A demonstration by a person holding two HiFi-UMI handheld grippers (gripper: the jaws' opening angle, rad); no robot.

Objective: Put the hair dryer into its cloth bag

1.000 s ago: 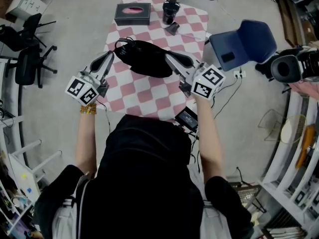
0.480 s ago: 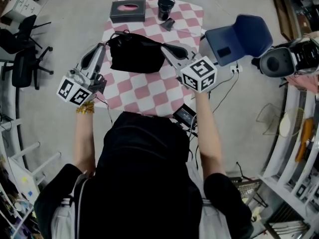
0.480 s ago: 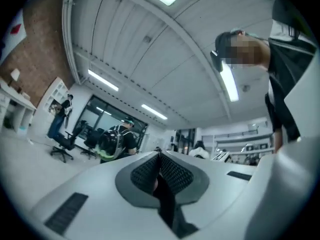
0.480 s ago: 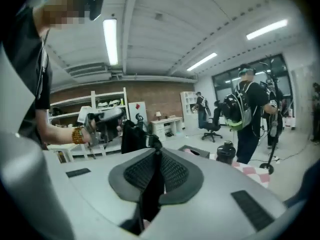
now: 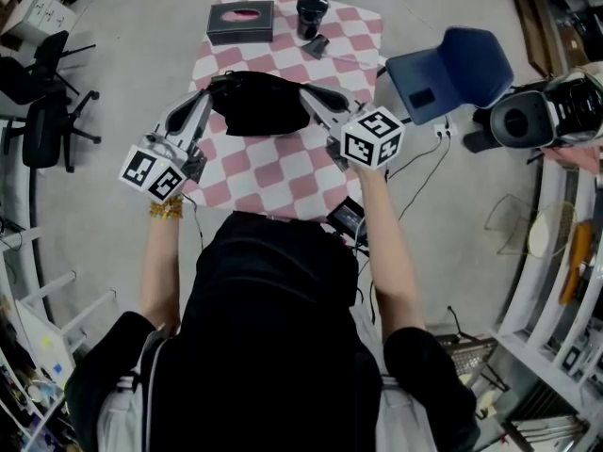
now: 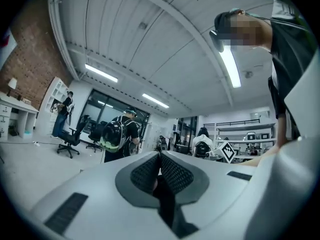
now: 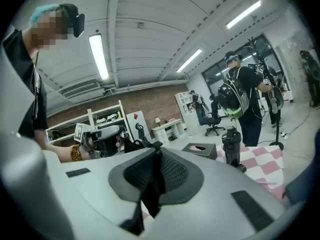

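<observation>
The black cloth bag (image 5: 256,104) hangs bunched over the pink-and-white checked table (image 5: 273,172), held by its top edge from both sides. My left gripper (image 5: 211,97) is shut on the bag's left edge, and black cloth (image 6: 167,204) is pinched between its pads. On the bag's right edge my right gripper (image 5: 307,98) is shut, with a fold of cloth (image 7: 149,196) hanging from its jaws. The hair dryer itself is not visible. The bag bulges, but what is inside is hidden.
At the table's far edge stand a dark tissue box (image 5: 241,22), a black bottle (image 5: 312,12) and a small dark object (image 5: 317,45). A blue chair (image 5: 450,72) stands right of the table. Office chairs (image 5: 42,111) stand far left. A black device (image 5: 347,219) lies at the table's near edge.
The bag has gone from spread wide to bunched narrower between the grippers. The left gripper has risen a little and the right has dipped; both keep their hold.
</observation>
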